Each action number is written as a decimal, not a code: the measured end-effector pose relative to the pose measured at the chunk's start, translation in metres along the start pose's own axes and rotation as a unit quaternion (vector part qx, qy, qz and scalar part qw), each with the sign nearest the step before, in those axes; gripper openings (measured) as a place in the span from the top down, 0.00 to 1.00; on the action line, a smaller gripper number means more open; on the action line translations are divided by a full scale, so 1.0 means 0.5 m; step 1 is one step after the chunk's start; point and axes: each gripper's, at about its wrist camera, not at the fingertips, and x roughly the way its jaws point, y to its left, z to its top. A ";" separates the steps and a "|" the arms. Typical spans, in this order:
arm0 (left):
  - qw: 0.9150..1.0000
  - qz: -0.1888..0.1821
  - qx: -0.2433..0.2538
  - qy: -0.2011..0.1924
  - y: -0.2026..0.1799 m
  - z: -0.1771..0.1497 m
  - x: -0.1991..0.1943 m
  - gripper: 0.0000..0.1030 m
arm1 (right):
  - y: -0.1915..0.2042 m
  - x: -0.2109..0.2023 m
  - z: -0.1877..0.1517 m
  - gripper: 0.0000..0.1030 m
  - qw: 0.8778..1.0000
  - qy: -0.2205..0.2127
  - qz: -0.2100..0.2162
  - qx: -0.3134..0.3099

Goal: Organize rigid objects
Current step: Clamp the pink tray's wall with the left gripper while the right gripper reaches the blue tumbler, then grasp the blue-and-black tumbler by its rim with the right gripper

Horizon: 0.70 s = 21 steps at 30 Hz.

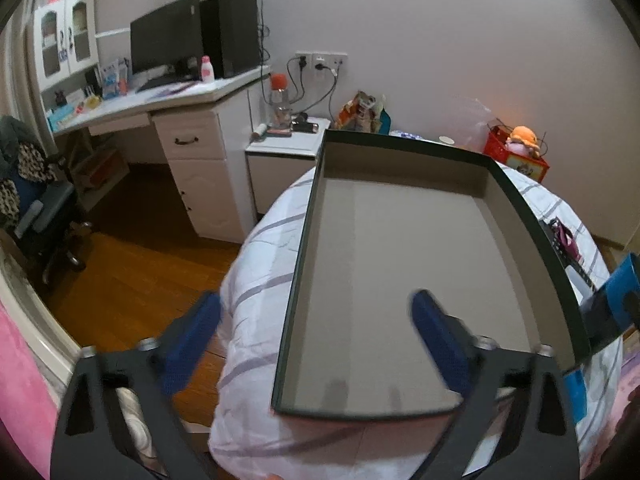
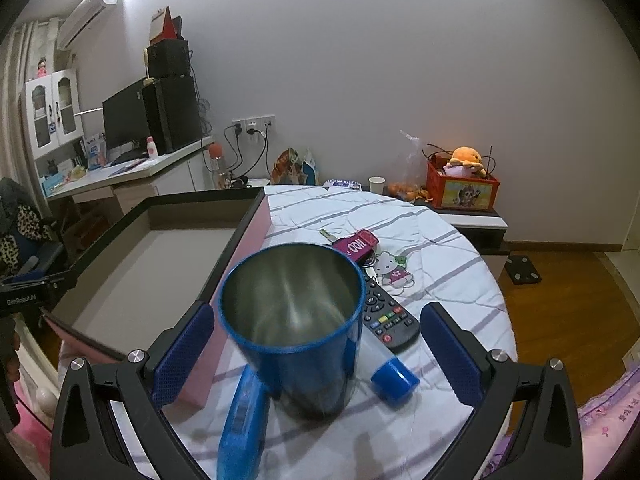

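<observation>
An empty pink-sided cardboard box [image 2: 120, 264] with a dark rim lies on the white striped bedcover; it fills the left wrist view [image 1: 400, 264]. My left gripper [image 1: 316, 336] is open above the box's near left rim. My right gripper [image 2: 316, 356] is open, its fingers either side of an upright blue steel cup [image 2: 294, 320]. Beside the cup lie a blue flat case [image 2: 242, 420], a blue-capped white tube [image 2: 390, 372], a black remote [image 2: 386, 316], a pink key tag [image 2: 354, 246] and a Hello Kitty charm [image 2: 394, 270].
The bedcover [image 2: 440, 248] drops off to wooden floor [image 1: 132, 280] on the left and right. A white desk [image 1: 192, 120] with monitor and a nightstand [image 1: 280, 152] stand behind. A red toy box [image 2: 462, 190] and a paper cup [image 2: 376, 184] sit at the bed's far side.
</observation>
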 end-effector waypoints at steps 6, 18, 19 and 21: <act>0.999 -0.028 0.002 0.032 -0.006 0.008 0.043 0.39 | 0.002 0.036 0.010 0.00 1.000 0.012 0.002 -0.007; 0.997 -0.013 0.022 0.073 0.000 0.002 0.104 0.69 | 0.003 0.076 0.013 0.00 1.000 0.023 0.009 -0.013; 0.997 -0.009 0.026 0.074 -0.001 -0.001 0.106 0.69 | 0.003 0.077 0.014 0.00 1.000 0.021 0.011 -0.014; 0.997 -0.008 0.029 0.071 -0.004 0.000 0.104 0.70 | 0.002 0.081 0.014 0.00 1.000 0.020 0.015 -0.014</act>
